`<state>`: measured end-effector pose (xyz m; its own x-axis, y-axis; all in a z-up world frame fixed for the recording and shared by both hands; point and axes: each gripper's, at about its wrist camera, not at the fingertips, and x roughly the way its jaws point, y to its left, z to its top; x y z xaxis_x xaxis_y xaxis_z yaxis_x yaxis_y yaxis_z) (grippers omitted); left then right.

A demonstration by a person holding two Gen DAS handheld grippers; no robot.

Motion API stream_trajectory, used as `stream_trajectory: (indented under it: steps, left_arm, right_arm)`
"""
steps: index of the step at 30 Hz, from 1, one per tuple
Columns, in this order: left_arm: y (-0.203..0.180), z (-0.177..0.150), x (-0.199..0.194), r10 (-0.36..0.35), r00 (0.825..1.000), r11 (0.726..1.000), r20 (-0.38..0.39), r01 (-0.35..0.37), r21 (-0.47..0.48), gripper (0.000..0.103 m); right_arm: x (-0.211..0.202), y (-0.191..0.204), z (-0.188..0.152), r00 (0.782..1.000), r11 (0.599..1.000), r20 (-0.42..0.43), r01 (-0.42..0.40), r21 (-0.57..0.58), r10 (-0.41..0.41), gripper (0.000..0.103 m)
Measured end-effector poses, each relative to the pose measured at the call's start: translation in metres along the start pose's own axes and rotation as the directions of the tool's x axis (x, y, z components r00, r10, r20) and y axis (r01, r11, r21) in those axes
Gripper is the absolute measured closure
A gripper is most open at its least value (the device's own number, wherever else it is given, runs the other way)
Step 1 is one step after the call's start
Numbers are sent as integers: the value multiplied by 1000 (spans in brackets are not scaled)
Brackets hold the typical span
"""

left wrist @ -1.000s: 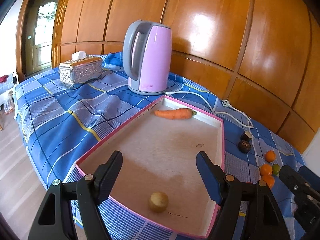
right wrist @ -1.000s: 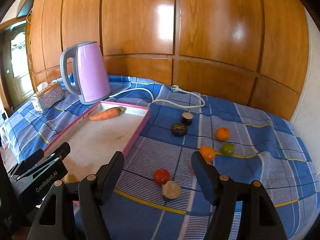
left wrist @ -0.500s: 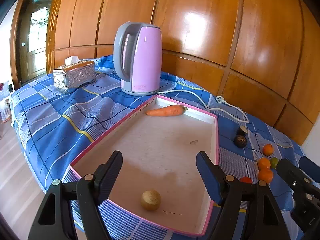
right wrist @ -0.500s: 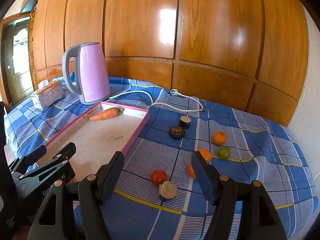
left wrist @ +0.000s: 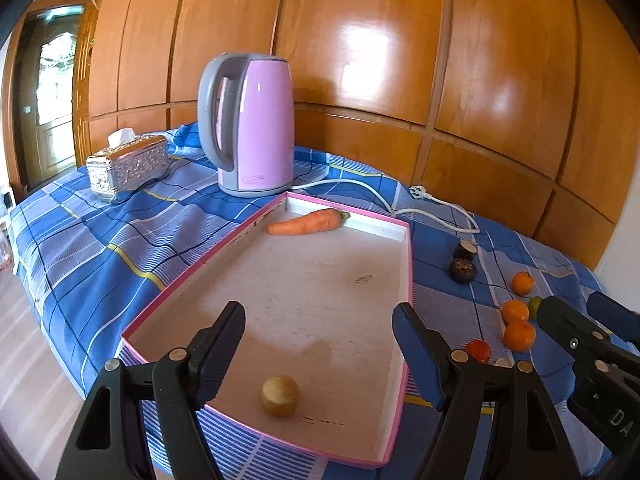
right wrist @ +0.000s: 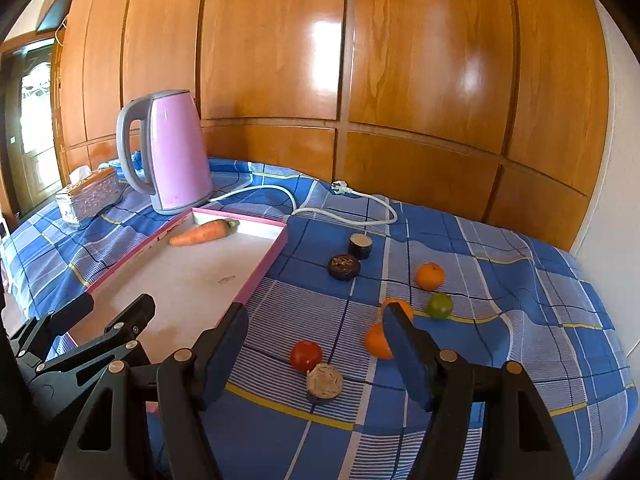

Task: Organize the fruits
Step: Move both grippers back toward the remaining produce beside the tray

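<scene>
One worktop is seen, draped in a blue checked cloth, with a wooden panelled wall behind it. One pink-rimmed tray is laid on the cloth, and two things are counted inside it: one carrot at the far end and one small yellowish-brown round fruit near the front rim. One lilac kettle is stood just behind the tray, its white cord trailed unplugged across the cloth, and one silver tissue box is placed to its left. Two grippers are shown: the left gripper is held over the near end of the tray with its jaws apart and nothing between them, and the right gripper is held over the loose fruit, likewise spread and empty. On the cloth right of the tray are counted three oranges, one green lime, one red tomato, two dark round pieces and one pale rough-topped piece (what these last three are cannot be told)
</scene>
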<state>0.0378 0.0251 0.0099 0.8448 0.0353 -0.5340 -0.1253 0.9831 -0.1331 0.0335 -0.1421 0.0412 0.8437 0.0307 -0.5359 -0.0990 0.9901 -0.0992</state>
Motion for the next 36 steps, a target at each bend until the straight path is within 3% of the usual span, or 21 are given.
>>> stream_trajectory:
  steps: [15, 21, 27, 29, 34, 36]
  left_arm:
    - [-13, -3, 3, -12, 1000, 999, -10, 13, 52, 27]
    - [-23, -6, 3, -48, 999, 994, -16, 50, 99, 27]
    - [-30, -9, 5, -101, 994, 987, -48, 106, 122, 27]
    - [-33, -10, 6, -127, 990, 982, -63, 134, 130, 28]
    - [-47, -15, 4, -171, 982, 963, -75, 183, 196, 39]
    - [-53, -18, 5, -196, 976, 953, -97, 213, 217, 41]
  right_arm:
    - [13, -12, -10, 999, 1000, -32, 15, 17, -14, 32]
    - [23, -23, -17, 998, 999, -61, 20, 30, -18, 32]
    - [42, -61, -24, 992, 996, -125, 3, 88, 8, 32]
    - [49, -81, -29, 989, 991, -146, -13, 135, 32, 36]
    - [70, -125, -46, 968, 927, -198, -73, 367, 155, 68]
    - [75, -132, -50, 962, 909, -209, -78, 410, 176, 69]
